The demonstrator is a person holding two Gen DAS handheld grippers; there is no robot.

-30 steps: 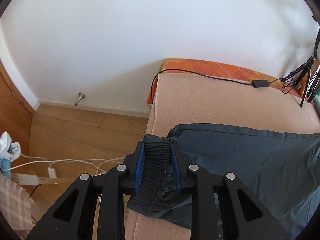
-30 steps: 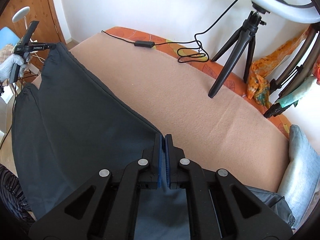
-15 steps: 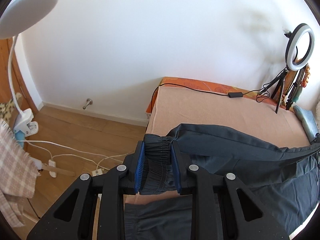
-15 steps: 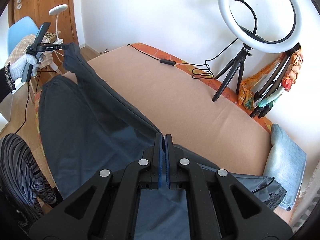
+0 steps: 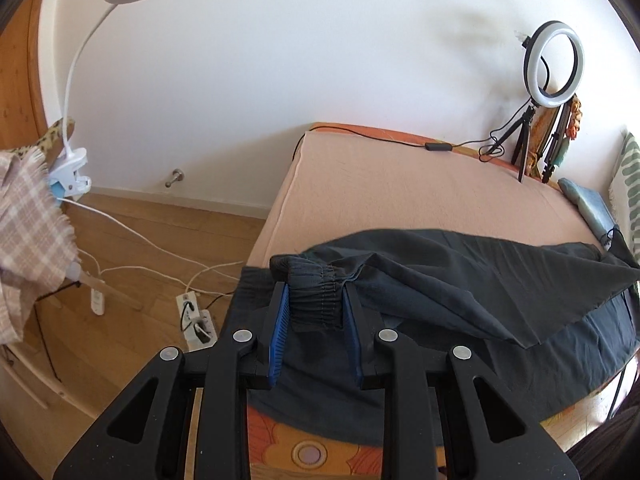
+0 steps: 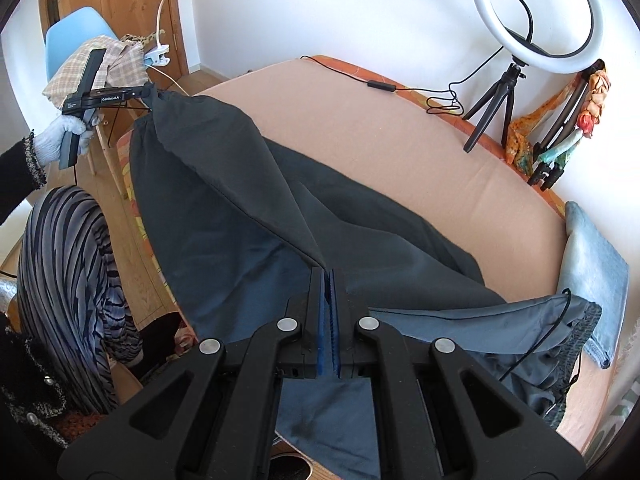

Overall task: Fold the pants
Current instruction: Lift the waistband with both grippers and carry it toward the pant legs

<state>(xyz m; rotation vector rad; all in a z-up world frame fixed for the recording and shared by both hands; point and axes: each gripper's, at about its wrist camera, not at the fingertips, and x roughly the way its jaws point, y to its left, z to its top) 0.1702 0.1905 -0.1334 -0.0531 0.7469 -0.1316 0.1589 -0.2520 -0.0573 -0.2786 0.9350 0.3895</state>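
Dark grey pants [image 6: 248,208] lie on the near side of a peach-covered bed [image 6: 380,136]. My left gripper [image 5: 314,300] is shut on a bunched elastic cuff [image 5: 316,296] and holds one leg lifted above the bed's left end; it also shows in the right wrist view [image 6: 148,92]. My right gripper [image 6: 329,280] is shut on the lifted leg's fabric edge near the crotch. The leg hangs taut between the two grippers. The waistband [image 6: 576,344] with a black drawstring lies at the right. The other leg [image 5: 520,364] lies flat beneath.
A ring light on a tripod [image 6: 536,16] and a cable [image 6: 380,86] stand at the bed's far side. Folded blue jeans [image 6: 596,280] lie at the right end. A blue chair [image 6: 76,36] with a plaid cloth, a clip lamp [image 5: 80,176] and a power strip [image 5: 196,320] are left of the bed.
Both grippers have risen and pulled back from the bed, lifting one pant leg off the other. The leg now hangs stretched between them.
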